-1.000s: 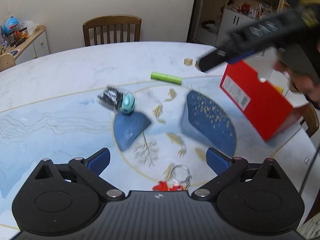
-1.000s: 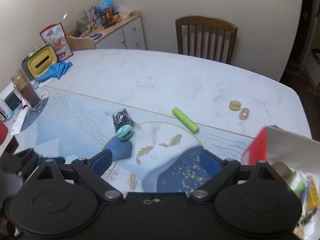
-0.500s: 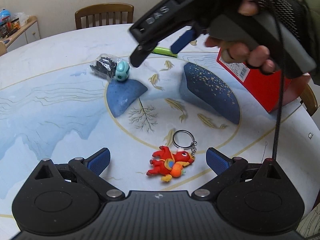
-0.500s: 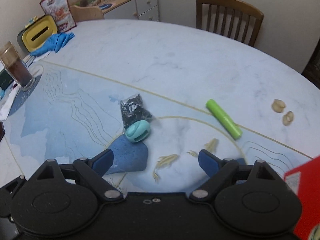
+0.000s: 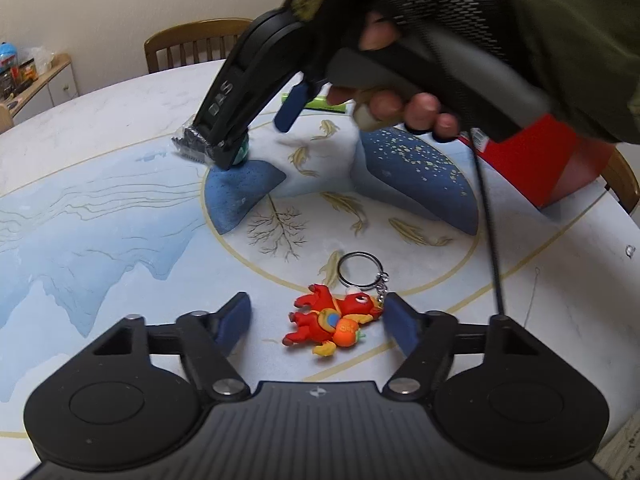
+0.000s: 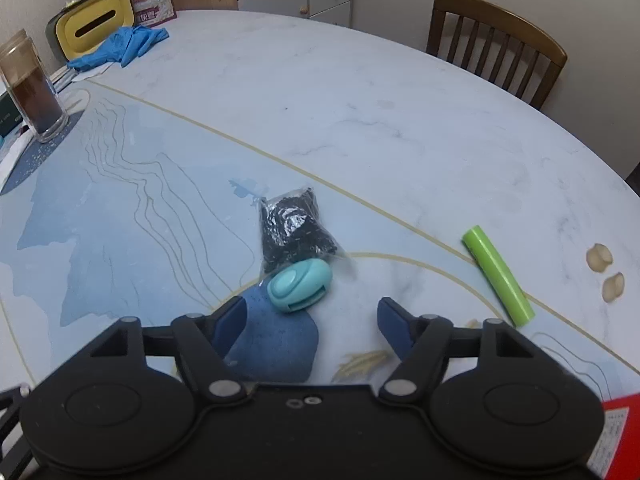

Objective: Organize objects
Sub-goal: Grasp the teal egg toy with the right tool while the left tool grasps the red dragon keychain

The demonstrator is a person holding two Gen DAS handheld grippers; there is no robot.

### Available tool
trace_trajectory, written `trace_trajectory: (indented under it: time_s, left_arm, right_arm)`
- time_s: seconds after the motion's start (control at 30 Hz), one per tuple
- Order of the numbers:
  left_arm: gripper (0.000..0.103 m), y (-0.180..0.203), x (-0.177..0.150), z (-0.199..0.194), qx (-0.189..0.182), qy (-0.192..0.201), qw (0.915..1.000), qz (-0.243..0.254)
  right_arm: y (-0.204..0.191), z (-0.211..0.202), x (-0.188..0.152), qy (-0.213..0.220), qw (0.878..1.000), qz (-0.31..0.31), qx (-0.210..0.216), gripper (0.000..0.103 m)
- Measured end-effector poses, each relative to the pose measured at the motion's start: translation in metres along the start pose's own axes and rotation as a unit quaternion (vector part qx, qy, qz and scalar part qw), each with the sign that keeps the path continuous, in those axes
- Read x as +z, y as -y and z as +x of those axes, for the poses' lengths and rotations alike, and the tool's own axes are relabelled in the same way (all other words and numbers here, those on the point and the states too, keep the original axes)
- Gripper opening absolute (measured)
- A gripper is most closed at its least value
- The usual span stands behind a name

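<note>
The left gripper (image 5: 316,316) hangs low over the surface (image 5: 100,208) with jaws wide, the red keychain (image 5: 334,316) lying between them untouched. The right gripper (image 6: 310,316), jaws also wide and empty, sits just short of the teal clip (image 6: 299,286), which touches a black packet (image 6: 294,230) near the surface's middle. A green tube (image 6: 498,276) lies apart to the right; a red box (image 5: 536,160) stands at the right edge.
</note>
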State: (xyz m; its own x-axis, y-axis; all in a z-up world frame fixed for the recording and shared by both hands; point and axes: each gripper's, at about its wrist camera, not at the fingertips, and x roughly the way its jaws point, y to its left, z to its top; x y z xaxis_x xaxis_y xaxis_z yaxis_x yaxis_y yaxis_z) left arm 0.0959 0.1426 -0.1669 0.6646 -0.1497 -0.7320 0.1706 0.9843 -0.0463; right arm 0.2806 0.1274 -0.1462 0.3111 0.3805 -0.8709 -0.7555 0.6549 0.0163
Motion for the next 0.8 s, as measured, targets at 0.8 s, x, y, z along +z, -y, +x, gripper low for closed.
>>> trace_trajectory:
  time_s: [0.8]
  left_arm:
    - [0.048, 0.001, 0.0, -0.004, -0.018, 0.0, 0.9998, -0.003]
  right_arm:
    - [-0.008, 0.009, 0.009, -0.007, 1.0, -0.021, 0.02, 0.035]
